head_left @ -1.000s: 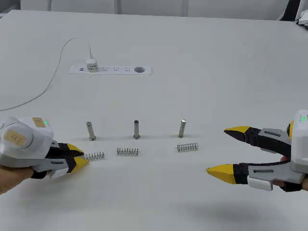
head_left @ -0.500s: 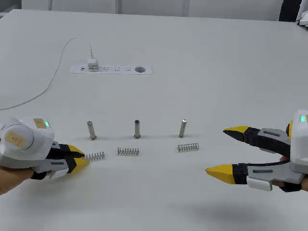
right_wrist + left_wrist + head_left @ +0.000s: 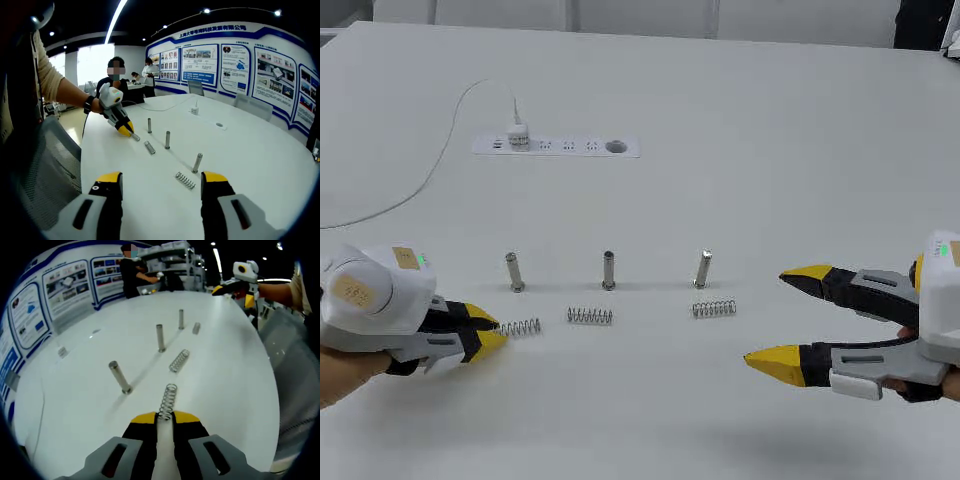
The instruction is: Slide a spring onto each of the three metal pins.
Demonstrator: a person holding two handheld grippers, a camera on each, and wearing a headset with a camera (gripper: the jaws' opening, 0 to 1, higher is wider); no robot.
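On white table, left hand-held gripper pinching leftmost spring

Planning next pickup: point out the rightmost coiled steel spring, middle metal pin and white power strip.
Rightmost coiled steel spring (image 3: 713,309), head view, middle coils.
Middle metal pin (image 3: 608,270), head view, shaft.
White power strip (image 3: 582,147), head view, top face.

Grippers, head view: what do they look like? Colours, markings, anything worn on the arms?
Left gripper: rounded white housing, two tan stickers, green light, black-and-grey jaws ending in yellow tips. Right gripper: white housing with a green light, long black jaws with grey inserts, pointed yellow tips. The right gripper view shows a beige sleeve and a dark wristband on the left arm.
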